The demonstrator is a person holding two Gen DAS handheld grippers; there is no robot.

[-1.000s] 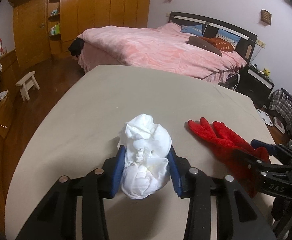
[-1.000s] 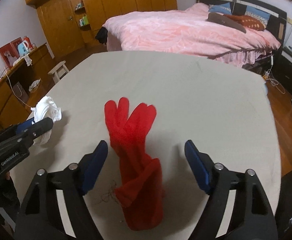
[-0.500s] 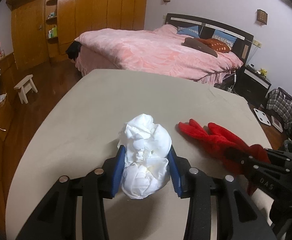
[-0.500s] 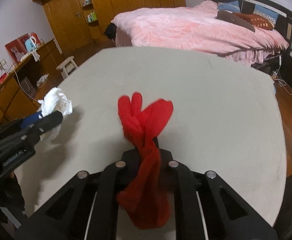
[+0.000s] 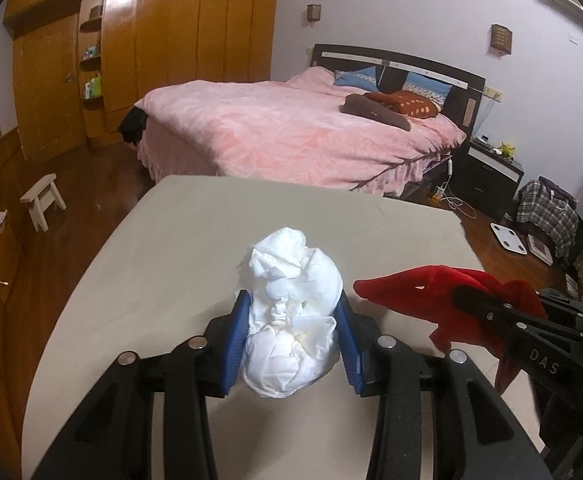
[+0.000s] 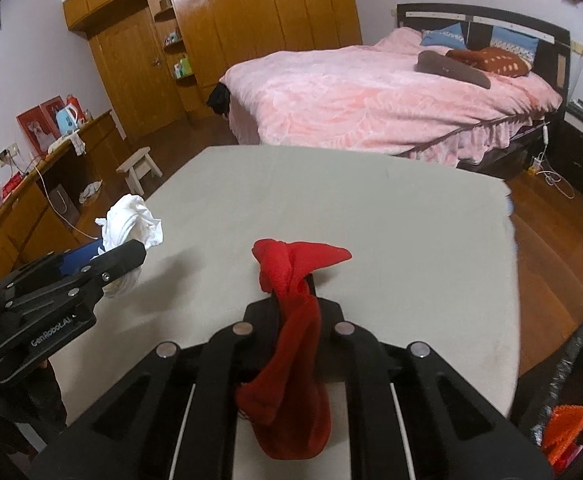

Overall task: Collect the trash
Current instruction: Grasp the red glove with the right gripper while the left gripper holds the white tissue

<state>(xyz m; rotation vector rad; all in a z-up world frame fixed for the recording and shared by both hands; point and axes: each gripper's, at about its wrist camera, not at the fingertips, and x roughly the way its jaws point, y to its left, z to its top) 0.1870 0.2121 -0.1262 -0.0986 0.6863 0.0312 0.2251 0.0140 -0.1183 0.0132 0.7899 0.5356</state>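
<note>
My left gripper (image 5: 291, 334) is shut on a crumpled white tissue wad (image 5: 291, 312), held above the beige table (image 5: 195, 248). The wad also shows at the left of the right wrist view (image 6: 131, 224). My right gripper (image 6: 291, 300) is shut on a red glove (image 6: 291, 344), lifted off the table, its fingers drooping forward and its cuff hanging back. The glove also shows at the right of the left wrist view (image 5: 423, 300), clamped in the right gripper's black fingers (image 5: 503, 320).
A black bin (image 6: 571, 392) with orange trash inside sits past the table's right edge. Beyond the table are a pink bed (image 5: 291, 132), a wooden wardrobe (image 5: 151, 52), a small stool (image 5: 43, 204) and a white scale (image 5: 509, 238) on the floor.
My right gripper closed on the red glove and lifted it off the table. My left gripper kept hold of the tissue wad and rose with it.
</note>
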